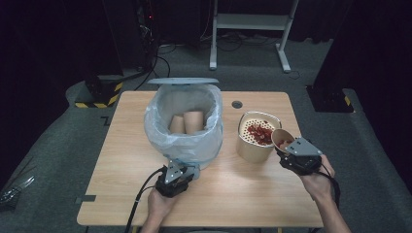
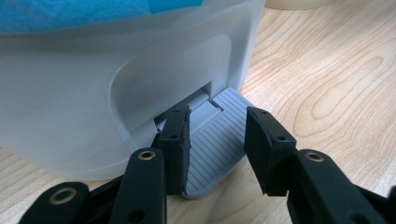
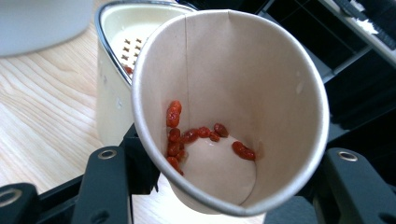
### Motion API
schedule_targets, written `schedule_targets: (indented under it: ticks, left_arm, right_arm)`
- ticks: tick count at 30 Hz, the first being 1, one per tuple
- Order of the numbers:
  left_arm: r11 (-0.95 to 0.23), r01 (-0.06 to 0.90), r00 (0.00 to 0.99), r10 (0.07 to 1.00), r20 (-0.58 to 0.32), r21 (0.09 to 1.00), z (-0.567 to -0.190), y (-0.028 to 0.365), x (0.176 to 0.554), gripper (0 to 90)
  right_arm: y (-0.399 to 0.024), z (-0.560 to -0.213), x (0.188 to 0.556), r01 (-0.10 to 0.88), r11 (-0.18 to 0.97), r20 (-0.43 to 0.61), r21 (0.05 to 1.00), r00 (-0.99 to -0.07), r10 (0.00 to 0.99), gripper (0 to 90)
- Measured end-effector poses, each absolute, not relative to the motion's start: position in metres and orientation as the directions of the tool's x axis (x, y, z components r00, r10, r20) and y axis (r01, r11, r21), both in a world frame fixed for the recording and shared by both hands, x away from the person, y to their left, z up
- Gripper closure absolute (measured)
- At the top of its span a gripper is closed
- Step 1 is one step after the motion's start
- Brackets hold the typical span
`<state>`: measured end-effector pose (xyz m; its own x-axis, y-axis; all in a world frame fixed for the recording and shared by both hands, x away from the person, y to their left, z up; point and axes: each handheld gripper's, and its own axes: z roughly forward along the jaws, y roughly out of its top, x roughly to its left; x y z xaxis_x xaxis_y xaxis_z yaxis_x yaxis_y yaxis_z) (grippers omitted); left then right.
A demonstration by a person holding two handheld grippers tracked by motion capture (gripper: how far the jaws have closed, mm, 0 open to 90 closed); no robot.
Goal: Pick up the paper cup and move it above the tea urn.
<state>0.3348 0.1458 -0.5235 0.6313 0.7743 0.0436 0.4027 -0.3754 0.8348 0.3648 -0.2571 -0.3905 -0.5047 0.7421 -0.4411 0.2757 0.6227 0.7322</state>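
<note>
A tilted brown paper cup (image 3: pixel 243 70) is held by my right gripper (image 3: pixel 229 154), which is shut on it, mouth turned toward me. A few red berries (image 3: pixel 196 135) cling to its bottom. In the high view this cup (image 1: pixel 282 138) leans over the right rim of a cream strainer pot (image 1: pixel 252 145) holding a heap of red berries (image 1: pixel 259 132). My left gripper (image 2: pixel 218 116) sits low at the front of the white bin (image 1: pixel 184 121), its pads closed on either side of the grey ribbed pedal (image 2: pixel 219 149). The bin's lid (image 1: pixel 182 81) stands raised.
The bin is lined with a clear plastic bag, and two brown paper cups (image 1: pixel 187 122) lie inside. A small dark hole (image 1: pixel 237 104) marks the table behind the pot. Bare wood lies along the table's left side and front edge.
</note>
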Motion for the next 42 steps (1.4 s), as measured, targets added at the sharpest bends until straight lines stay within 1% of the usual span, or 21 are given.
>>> schedule_targets:
  ticks: [4, 10, 12, 15, 20, 32, 42]
  left_arm:
    - [-0.375, 0.403, 0.631, 0.775, 0.044, 0.835, -0.523, 0.146, 0.335, 60.8]
    - [-0.376, 0.402, 0.631, 0.774, 0.045, 0.835, -0.523, 0.146, 0.335, 60.9]
    - [-0.376, 0.402, 0.631, 0.775, 0.045, 0.835, -0.523, 0.146, 0.335, 60.8]
    - [-0.375, 0.402, 0.63, 0.775, 0.045, 0.835, -0.524, 0.146, 0.335, 60.8]
    - [-0.376, 0.402, 0.631, 0.775, 0.045, 0.835, -0.524, 0.145, 0.335, 60.8]
    - [-0.37, 0.405, 0.632, 0.774, 0.036, 0.836, -0.524, 0.145, 0.334, 60.8]
    - [-0.369, 0.406, 0.632, 0.774, 0.035, 0.836, -0.524, 0.145, 0.334, 60.8]
  right_arm:
    - [-0.259, -0.392, 0.362, 0.285, 0.582, -0.389, 0.762, -0.518, 0.762, 42.1]
    - [-0.259, -0.395, 0.359, 0.288, 0.553, -0.354, 0.782, -0.526, 0.774, 41.9]
    - [-0.259, -0.397, 0.357, 0.292, 0.524, -0.317, 0.8, -0.536, 0.782, 41.6]
    - [-0.258, -0.398, 0.356, 0.288, 0.518, -0.309, 0.805, -0.542, 0.782, 41.5]
    - [-0.255, -0.4, 0.354, 0.299, 0.483, -0.262, 0.823, -0.553, 0.791, 41.1]
    - [-0.238, -0.405, 0.353, 0.308, 0.446, -0.196, 0.84, -0.594, 0.78, 40.7]
    - [-0.226, -0.405, 0.353, 0.305, 0.433, -0.167, 0.848, -0.622, 0.765, 40.4]
